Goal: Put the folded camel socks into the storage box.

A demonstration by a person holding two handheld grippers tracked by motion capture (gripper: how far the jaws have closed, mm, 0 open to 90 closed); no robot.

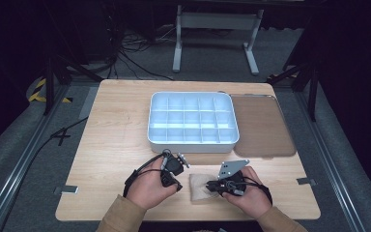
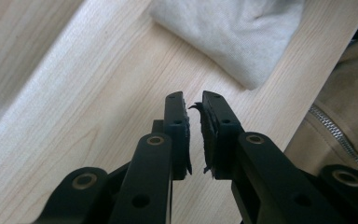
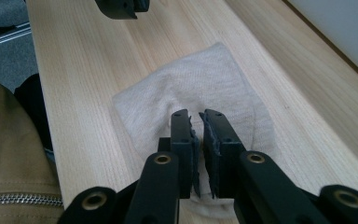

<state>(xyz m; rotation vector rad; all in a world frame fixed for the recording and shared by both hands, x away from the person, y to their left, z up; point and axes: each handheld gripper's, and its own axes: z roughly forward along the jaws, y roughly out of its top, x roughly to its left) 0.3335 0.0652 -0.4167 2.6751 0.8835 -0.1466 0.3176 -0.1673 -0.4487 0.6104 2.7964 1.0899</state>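
A small beige cloth lies flat near the table's front edge, between my two hands. My right gripper comes in from the right, its tips down on the cloth. Its jaws stand a narrow gap apart, with a slight pucker of cloth at the tips. My left gripper sits just left of the cloth, clear of it. A thin gap separates its jaws, nothing lies between them, and bare wood is below. A corner of the cloth lies beyond those tips.
A white tray divided into several compartments stands at the table's middle back. A brown translucent lid lies flat to its right. Bare wood stretches left of the tray. The person's tan sleeves come in over the front edge.
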